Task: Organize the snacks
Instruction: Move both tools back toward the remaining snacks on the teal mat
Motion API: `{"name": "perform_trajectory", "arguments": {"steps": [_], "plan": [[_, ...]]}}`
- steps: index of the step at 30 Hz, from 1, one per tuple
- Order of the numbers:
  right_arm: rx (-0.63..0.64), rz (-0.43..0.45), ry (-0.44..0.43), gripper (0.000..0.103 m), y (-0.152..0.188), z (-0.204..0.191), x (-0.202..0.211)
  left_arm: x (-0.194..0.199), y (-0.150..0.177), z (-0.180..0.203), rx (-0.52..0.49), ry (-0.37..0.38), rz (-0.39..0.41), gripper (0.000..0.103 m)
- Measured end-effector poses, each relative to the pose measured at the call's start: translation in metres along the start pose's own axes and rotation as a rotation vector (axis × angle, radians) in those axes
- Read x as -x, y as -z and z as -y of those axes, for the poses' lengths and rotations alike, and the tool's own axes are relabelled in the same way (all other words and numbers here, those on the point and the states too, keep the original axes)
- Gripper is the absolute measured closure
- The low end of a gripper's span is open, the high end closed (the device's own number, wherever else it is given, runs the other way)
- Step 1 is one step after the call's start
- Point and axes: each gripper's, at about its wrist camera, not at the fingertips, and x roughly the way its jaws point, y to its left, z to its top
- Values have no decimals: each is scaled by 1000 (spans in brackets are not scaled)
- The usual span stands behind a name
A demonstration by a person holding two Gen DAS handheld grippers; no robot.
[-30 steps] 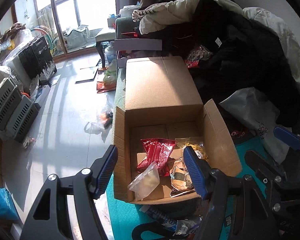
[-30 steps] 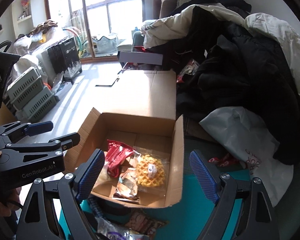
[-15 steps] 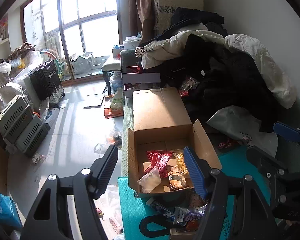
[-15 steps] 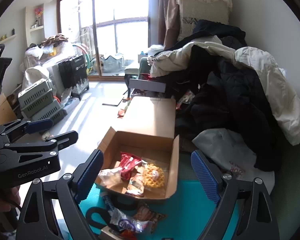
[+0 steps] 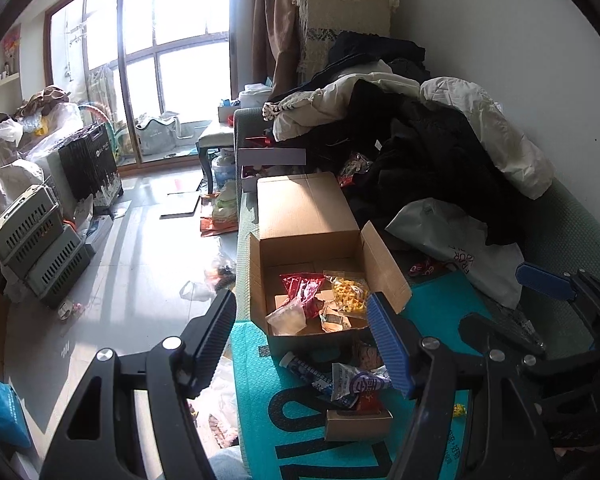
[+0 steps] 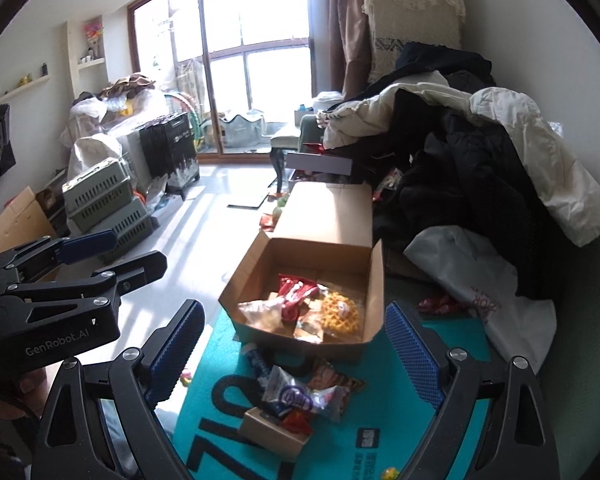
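Observation:
An open cardboard box (image 5: 260, 280) stands on a teal mat (image 5: 260, 400). Inside lie a red packet (image 5: 304, 286), a yellow waffle pack (image 5: 348, 292) and a clear bag (image 5: 286, 316). In front of the box a blue-white tube (image 5: 308, 372), a silver-purple packet (image 5: 360, 382) and a small brown carton (image 5: 358, 424) lie loose on the mat. My left gripper (image 5: 300, 320) hangs open above them, holding nothing. In the right wrist view the box (image 6: 376, 280) and the silver-purple packet (image 6: 300, 394) show again. My right gripper (image 6: 294, 324) is empty, its jaws opening.
A heap of dark and white clothes (image 5: 420, 152) and a white plastic bag (image 5: 452, 236) crowd the sofa right of the box. Left of the mat the tiled floor (image 5: 140, 260) drops away, with litter, grey crates (image 5: 40, 248) and a black crate.
Both grippers have drawn back and up from the box, which now looks smaller. The loose snacks on the mat have come into view. The right jaws stand slightly wider.

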Motion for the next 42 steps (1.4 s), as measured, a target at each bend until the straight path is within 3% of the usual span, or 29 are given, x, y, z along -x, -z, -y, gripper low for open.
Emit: {"name": "perform_trajectory", "arguments": {"steps": [6, 26, 42], "plan": [[-29, -32, -28, 10, 44, -1, 4, 3, 38, 10, -23, -5, -33, 36], [-116, -257, -48, 10, 188, 13, -19, -18, 155, 47, 3, 106, -249, 36], [-118, -358, -87, 10, 212, 20, -66, -61, 196, 21, 175, 21, -425, 36]]}}
